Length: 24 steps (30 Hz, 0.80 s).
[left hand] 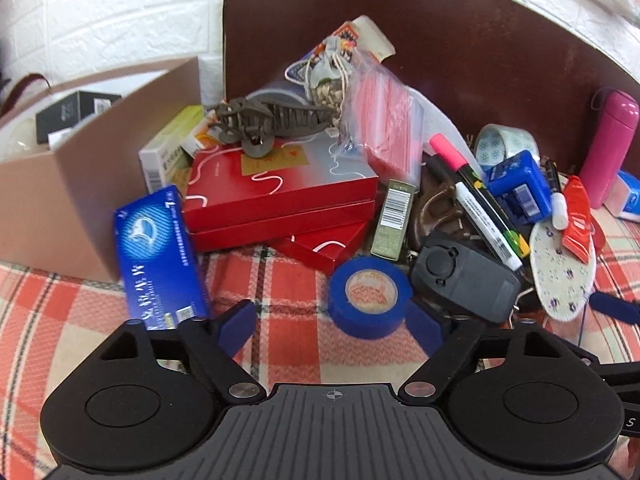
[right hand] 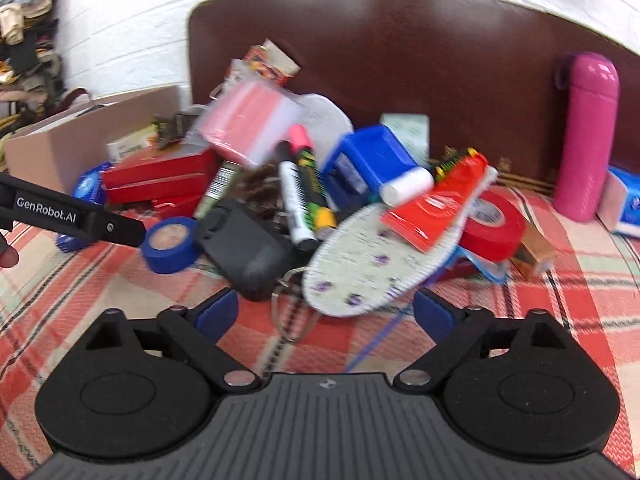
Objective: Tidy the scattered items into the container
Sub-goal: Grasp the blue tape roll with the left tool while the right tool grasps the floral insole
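Note:
A heap of loose items lies on a plaid cloth (left hand: pixel 280 276). My left gripper (left hand: pixel 332 326) stands open, its blue pads either side of a blue tape roll (left hand: pixel 370 296) just ahead. Behind that are stacked red boxes (left hand: pixel 276 200), a blue carton (left hand: pixel 158 256), a black device (left hand: pixel 464 276) and markers (left hand: pixel 476 196). The cardboard box (left hand: pixel 68 200) stands at the left, open-topped. My right gripper (right hand: pixel 326 314) is open too, close in front of a floral insole (right hand: pixel 372 264). A red pouch (right hand: pixel 436 204) lies on the insole, with red tape (right hand: pixel 494 220) behind.
A brown headboard (left hand: pixel 460 48) and white brick wall close off the back. A pink bottle (right hand: pixel 586 136) stands at the right beside a blue-white tissue pack (right hand: pixel 628 204). The left gripper's arm (right hand: pixel 76 216) crosses the right wrist view's left edge. Bare cloth lies in front of the heap.

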Each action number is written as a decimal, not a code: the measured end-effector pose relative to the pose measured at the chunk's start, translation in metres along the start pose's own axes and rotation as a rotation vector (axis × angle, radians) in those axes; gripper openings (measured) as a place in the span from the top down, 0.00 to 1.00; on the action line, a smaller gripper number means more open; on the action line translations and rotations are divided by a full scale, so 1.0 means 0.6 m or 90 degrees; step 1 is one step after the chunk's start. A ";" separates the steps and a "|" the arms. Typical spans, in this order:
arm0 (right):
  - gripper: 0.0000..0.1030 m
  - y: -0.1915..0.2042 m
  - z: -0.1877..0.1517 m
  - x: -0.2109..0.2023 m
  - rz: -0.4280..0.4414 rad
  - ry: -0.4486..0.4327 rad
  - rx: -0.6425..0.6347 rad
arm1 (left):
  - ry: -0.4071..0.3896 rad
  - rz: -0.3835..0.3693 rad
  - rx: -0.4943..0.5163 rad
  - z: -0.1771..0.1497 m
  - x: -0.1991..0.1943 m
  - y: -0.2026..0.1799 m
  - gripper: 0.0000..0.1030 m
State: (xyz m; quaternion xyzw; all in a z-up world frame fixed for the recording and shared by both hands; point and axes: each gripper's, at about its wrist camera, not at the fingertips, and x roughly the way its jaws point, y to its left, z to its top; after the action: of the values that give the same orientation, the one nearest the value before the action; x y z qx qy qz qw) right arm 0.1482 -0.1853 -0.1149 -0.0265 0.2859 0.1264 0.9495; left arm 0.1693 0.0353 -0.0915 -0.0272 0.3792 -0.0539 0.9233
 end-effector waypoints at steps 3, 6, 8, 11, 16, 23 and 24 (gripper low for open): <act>0.16 -0.012 -0.002 0.006 -0.005 0.007 0.015 | 0.012 -0.011 -0.009 0.005 0.016 0.003 0.24; 0.21 -0.017 -0.001 0.012 -0.006 0.012 0.026 | 0.024 -0.022 -0.019 0.010 0.033 0.006 0.32; 0.24 -0.021 0.000 0.016 -0.006 0.014 0.034 | 0.032 -0.029 -0.025 0.013 0.044 0.009 0.38; 0.31 -0.026 0.002 0.022 -0.007 0.017 0.044 | 0.035 -0.045 -0.033 0.018 0.054 0.012 0.45; 0.42 -0.030 0.007 0.022 0.004 0.018 0.056 | 0.045 -0.039 -0.028 0.021 0.072 0.009 0.45; 0.64 -0.022 0.018 0.007 0.019 0.005 0.055 | 0.042 -0.028 0.012 0.019 0.074 0.000 0.82; 0.64 -0.023 0.019 0.005 0.023 0.005 0.060 | 0.042 -0.028 0.010 0.019 0.072 0.001 0.88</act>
State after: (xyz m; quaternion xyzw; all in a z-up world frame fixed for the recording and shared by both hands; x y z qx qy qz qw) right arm 0.1604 -0.1966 -0.1073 0.0232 0.2956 0.1299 0.9461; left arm 0.2080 0.0308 -0.1139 -0.0262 0.4084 -0.0781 0.9091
